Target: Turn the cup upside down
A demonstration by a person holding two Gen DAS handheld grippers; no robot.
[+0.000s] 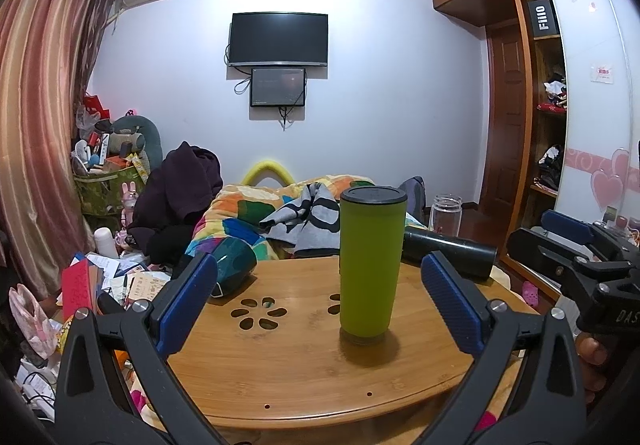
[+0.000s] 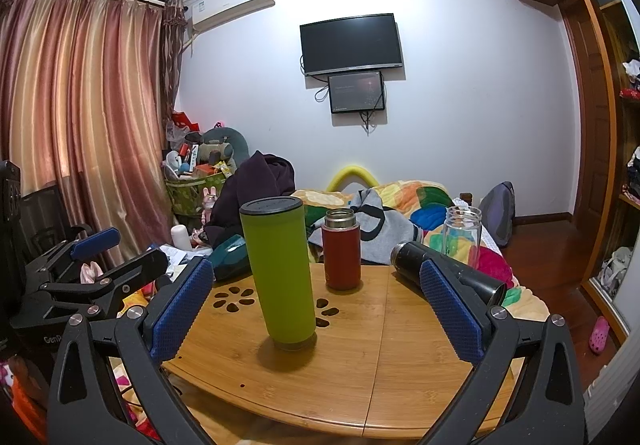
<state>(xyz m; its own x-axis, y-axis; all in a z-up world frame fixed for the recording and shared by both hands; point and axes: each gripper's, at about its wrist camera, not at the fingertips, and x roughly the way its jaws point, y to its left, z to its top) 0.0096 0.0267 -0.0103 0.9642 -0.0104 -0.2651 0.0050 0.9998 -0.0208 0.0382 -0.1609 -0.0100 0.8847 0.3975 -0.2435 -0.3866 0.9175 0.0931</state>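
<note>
Both pairs of blue-padded fingers spread wide and gripping nothing: left gripper (image 1: 316, 301) low in the left wrist frame, right gripper (image 2: 316, 305) low in the right wrist frame, each short of the cup. Just past the fingertips, green tumbler (image 1: 372, 265) upright on the bamboo table (image 1: 304, 369), dark lid on top, base on the wood beside the flower-shaped cutouts (image 1: 259, 312); centre-right of the left wrist frame, centre-left of the right wrist one, untouched by either tool. No flip begun, by the look of it: approach, grasp, lift, inversion and set-down all left to do. Farther back on the table, red flask (image 2: 341, 251) standing, black bottle (image 2: 448, 271) lying on its side at right, dark teal cup (image 1: 232, 265) tipped over at left, clear glass jar (image 2: 462, 231) behind the black bottle. Beyond the table edge, bed with colourful quilt (image 1: 248, 213); on the far wall, television (image 1: 279, 39) in the upper middle.
</note>
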